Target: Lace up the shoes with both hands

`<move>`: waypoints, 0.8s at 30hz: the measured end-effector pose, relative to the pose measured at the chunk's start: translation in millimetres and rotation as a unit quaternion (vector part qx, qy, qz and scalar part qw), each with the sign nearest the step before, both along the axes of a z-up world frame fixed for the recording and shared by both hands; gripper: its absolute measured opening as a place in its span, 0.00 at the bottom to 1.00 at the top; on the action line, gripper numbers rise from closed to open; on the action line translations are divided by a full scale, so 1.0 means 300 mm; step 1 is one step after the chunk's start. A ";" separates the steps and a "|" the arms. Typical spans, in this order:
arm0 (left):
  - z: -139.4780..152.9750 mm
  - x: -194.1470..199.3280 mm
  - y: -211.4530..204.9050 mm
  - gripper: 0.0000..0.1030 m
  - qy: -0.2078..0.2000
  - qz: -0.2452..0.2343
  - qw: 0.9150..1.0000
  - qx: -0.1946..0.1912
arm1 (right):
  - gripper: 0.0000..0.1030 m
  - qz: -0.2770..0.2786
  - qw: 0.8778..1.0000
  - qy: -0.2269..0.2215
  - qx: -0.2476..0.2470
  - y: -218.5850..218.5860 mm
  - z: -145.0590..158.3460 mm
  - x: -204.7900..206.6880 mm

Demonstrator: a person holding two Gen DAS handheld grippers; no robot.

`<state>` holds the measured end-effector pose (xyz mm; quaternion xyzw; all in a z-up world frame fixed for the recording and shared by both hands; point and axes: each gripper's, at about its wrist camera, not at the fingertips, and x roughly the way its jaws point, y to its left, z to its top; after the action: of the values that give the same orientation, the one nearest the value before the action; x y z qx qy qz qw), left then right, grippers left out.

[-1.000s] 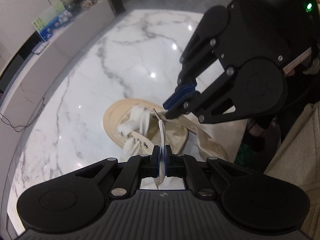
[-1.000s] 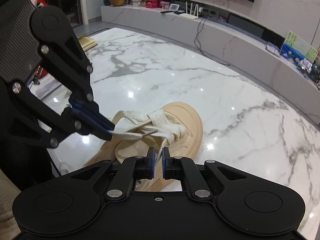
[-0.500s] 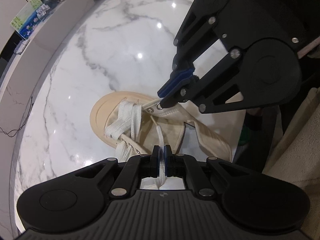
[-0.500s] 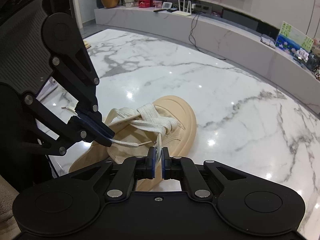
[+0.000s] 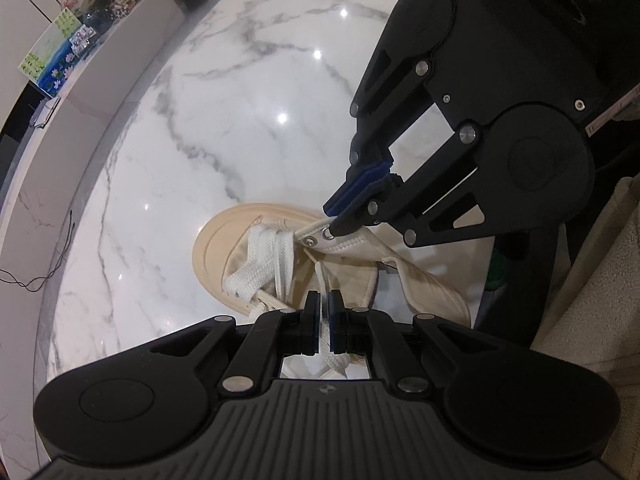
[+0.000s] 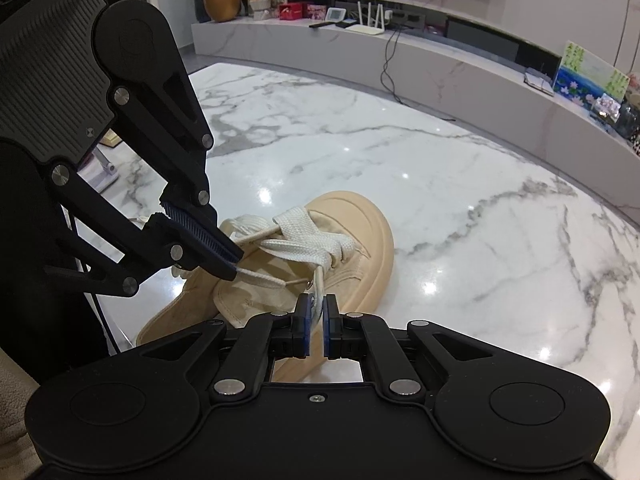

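Beige shoe on marble table; my left gripper and right gripper each clamp white lace (jaws narrow).

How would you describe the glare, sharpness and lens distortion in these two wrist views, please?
Left wrist view: ceiling lights glint as small hot spots on the glossy marble table, its edge bows strongly, and the shoe is sharp. Right wrist view: similar glints beside the shoe, the shelf curves with fisheye, and the frame is sharp throughout, with darker corners.
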<state>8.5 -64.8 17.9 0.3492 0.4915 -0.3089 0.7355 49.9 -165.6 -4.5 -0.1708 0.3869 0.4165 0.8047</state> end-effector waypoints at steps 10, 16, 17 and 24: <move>0.002 0.008 -0.012 0.09 -0.006 0.006 1.000 -0.012 | 0.04 0.003 1.000 -0.003 -0.002 0.003 0.003 -0.004; -0.032 -0.007 -0.051 0.40 -0.003 -0.011 1.000 0.001 | 0.05 0.003 1.000 -0.001 0.002 0.000 0.000 -0.002; -0.038 -0.005 -0.052 0.40 -0.002 -0.010 1.000 0.003 | 0.05 0.004 1.000 -0.002 0.004 -0.002 0.000 -0.003; -0.111 0.037 -0.044 0.32 0.027 0.002 1.000 0.003 | 0.05 0.004 1.000 -0.003 0.012 -0.013 -0.003 -0.005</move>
<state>19.7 -78.2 -15.3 0.3422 0.5129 -0.3150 0.7215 48.5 -169.3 -5.5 -0.1636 0.3791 0.4235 0.8063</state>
